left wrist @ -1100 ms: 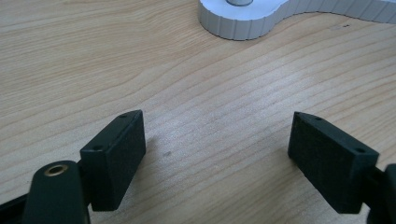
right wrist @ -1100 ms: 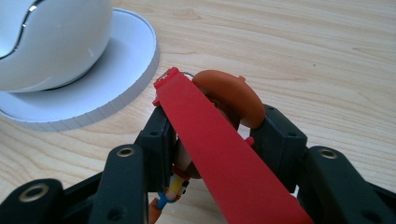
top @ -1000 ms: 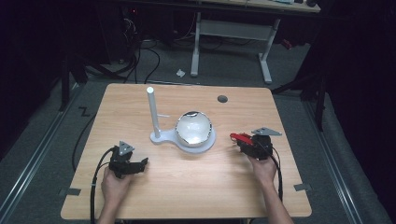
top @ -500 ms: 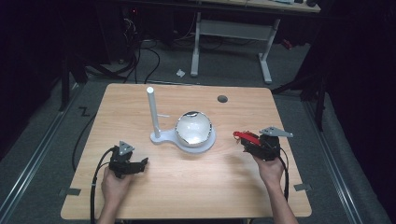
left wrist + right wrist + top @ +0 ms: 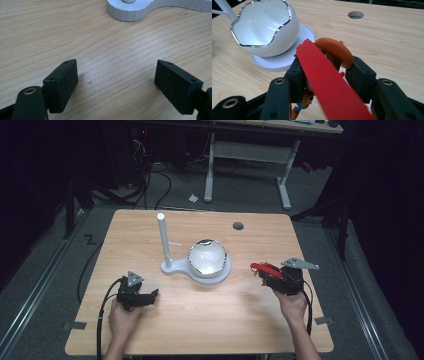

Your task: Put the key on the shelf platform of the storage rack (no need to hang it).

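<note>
A white eggshell-shaped bowl (image 5: 207,258) with a silver rim sits on a white stand (image 5: 172,268) that carries an upright white post (image 5: 164,240) at mid-table. My right gripper (image 5: 265,272) is lifted right of the bowl, shut on a red and orange toy (image 5: 324,75); a red flat part and an orange rounded part stick out past the jaws, toward the bowl (image 5: 263,27). My left gripper (image 5: 150,295) rests low at the front left, open, with bare wood between its fingers (image 5: 61,83). The stand's ribbed base (image 5: 140,10) lies ahead of it.
The wooden table (image 5: 150,330) has a round cable hole (image 5: 238,226) at the back right. A cable (image 5: 102,305) trails from the left gripper over the front edge. Beyond the table stand a white desk frame (image 5: 250,150) and floor cables.
My right gripper has lifted off the table with the red toy and shifted slightly right. The left gripper has stayed put.
</note>
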{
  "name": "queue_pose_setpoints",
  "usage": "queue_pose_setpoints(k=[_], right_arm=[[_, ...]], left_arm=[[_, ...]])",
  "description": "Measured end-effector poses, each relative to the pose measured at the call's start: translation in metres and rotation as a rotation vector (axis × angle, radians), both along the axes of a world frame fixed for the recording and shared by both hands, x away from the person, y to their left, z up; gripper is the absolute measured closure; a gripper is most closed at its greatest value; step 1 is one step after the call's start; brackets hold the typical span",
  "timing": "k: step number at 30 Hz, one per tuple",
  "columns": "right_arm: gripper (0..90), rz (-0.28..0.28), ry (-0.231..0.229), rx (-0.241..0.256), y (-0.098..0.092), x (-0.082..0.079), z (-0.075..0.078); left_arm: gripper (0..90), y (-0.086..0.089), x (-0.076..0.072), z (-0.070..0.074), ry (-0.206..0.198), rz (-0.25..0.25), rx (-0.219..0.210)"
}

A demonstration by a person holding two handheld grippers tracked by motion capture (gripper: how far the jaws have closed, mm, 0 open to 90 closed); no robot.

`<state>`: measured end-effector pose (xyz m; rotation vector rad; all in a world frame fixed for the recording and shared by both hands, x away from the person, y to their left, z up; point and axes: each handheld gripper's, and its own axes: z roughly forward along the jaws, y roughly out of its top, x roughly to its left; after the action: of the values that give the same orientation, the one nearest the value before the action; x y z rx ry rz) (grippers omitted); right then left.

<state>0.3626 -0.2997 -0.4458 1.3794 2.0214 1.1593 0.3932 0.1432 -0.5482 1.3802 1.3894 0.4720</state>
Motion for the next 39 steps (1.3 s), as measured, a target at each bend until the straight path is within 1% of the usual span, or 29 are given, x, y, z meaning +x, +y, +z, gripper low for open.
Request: queue_pose_setpoints(k=[2,4,11,14,15,18,22,25,27,33,34,39], right_arm=[[52.3,0.003,-0.001,0.004,0.002,0.000,0.000],[52.3,0.010,0.009,0.021,0.003,0.000,0.001],[52.6,0.040,-0.003,0.032,0.008,-0.002,0.002],[52.8,0.046,0.000,0.046,0.010,-0.002,0.003],[52.8,0.050,-0.009,0.037,0.011,-0.002,0.003],[52.9,0.056,-0.030,0.044,0.011,-0.004,0.008],[53.0,0.065,-0.033,0.061,0.013,-0.004,0.015],[52.9,0.085,-0.054,0.047,0.017,-0.005,0.021],[52.9,0.100,-0.063,0.049,0.022,-0.006,0.026],[52.9,0.137,-0.066,0.027,0.036,-0.006,0.034],[52.9,0.143,-0.073,0.023,0.038,-0.005,0.035],[52.8,0.165,-0.079,0.034,0.044,-0.004,0.041]], left_arm=[[19.3,0.000,0.000,0.000,0.003,-0.002,-0.001],[19.5,0.000,0.000,0.000,0.004,0.001,-0.002],[19.6,0.000,0.000,0.000,0.003,0.001,-0.002],[19.6,0.000,0.000,0.000,0.003,0.002,-0.002],[19.5,0.000,0.000,0.000,0.003,0.002,-0.002],[19.6,0.000,0.000,0.000,0.003,0.001,-0.002],[19.5,0.000,0.000,0.000,0.003,0.001,-0.002],[19.5,0.000,0.000,0.000,0.003,0.001,-0.002],[19.5,0.000,0.000,0.000,0.003,0.001,-0.002],[19.5,0.000,0.000,0.000,0.003,0.000,-0.002],[19.5,0.000,0.000,0.000,0.003,0.000,-0.002],[19.5,0.000,0.000,0.000,0.003,0.000,-0.001]])
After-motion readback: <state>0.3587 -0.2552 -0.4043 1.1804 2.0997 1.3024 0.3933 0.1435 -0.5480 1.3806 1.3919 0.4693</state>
